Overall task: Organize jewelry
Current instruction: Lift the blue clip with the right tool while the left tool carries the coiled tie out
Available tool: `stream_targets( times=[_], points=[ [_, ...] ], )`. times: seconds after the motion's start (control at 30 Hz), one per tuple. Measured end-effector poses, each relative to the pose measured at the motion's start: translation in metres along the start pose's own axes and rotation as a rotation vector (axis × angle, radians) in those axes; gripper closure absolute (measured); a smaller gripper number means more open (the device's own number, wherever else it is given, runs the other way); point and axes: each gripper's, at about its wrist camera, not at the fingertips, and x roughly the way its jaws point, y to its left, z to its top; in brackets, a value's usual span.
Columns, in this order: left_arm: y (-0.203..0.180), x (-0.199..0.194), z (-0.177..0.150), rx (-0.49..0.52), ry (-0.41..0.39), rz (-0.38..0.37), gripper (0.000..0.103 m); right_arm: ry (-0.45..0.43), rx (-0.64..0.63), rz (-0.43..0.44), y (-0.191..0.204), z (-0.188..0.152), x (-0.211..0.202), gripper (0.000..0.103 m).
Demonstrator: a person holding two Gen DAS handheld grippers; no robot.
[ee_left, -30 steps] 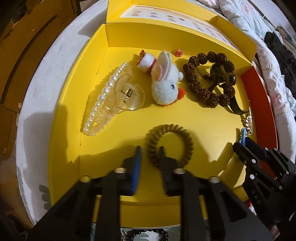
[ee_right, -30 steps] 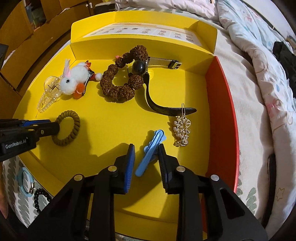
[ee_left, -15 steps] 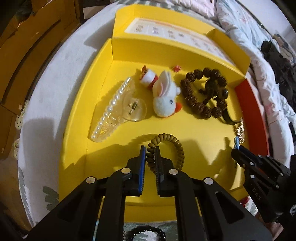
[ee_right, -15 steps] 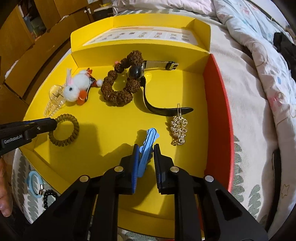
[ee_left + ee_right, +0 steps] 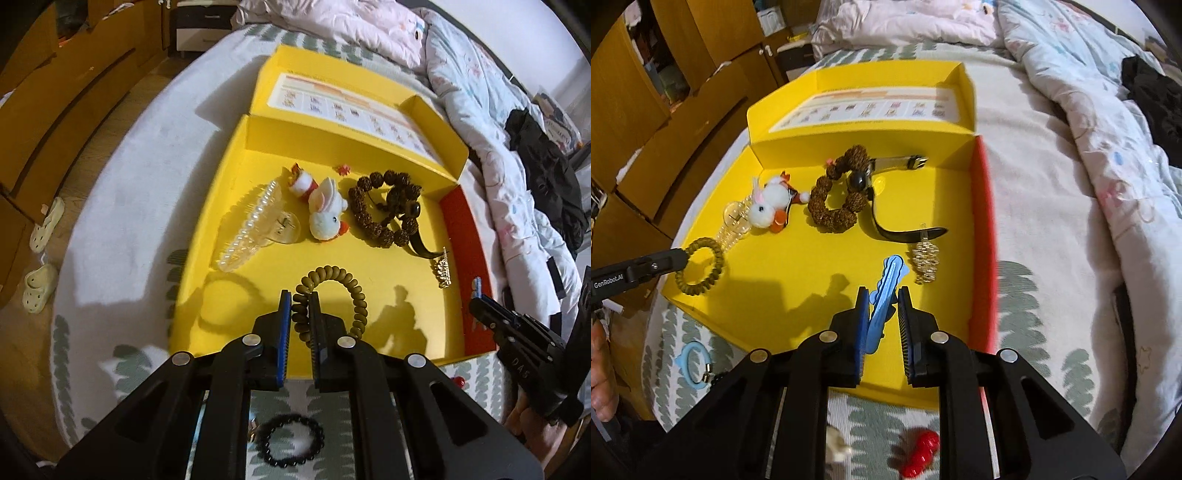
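Observation:
My left gripper (image 5: 298,297) is shut on an olive coil hair tie (image 5: 343,286) and holds it above the floor of the yellow box (image 5: 236,162); the tie's shadow falls on the box floor to the left. My right gripper (image 5: 880,295) is shut on a blue hair clip (image 5: 889,275), lifted over the box's near right part. Each gripper shows in the other's view: the left one (image 5: 679,254) and the right one (image 5: 476,301). In the box lie a pearl claw clip (image 5: 255,229), a white bunny clip (image 5: 327,214), a brown bead bracelet (image 5: 384,214) and a crystal clip (image 5: 925,260).
The box stands on a patterned bed cover, with a red right wall (image 5: 986,236). In front of it lie a black bead bracelet (image 5: 291,441), a light-blue ring (image 5: 694,365), a red clip (image 5: 921,454) and a small white piece (image 5: 836,445). A quilt (image 5: 1108,147) lies to the right.
Both grippers closed, the left on the coil hair tie and the right on the blue clip, then rose and drew back from the box with them.

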Motion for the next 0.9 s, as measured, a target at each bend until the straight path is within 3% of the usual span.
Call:
stream_targets(
  times=[0.43,0.63,0.9],
  points=[
    [0.057,-0.059,-0.043,-0.031,-0.061,0.067,0.094,-0.013,0.121,-0.053,-0.062,-0.045,-0.059,0.086],
    [0.09,-0.057,-0.069,-0.069,-0.019,0.101,0.094,0.041,0.167,-0.084,-0.088,-0.077,-0.06,0.086],
    [0.113,-0.03,-0.083,-0.117,0.072,0.15,0.094,0.112,0.154,-0.114,-0.081,-0.098,-0.043,0.086]
  ],
)
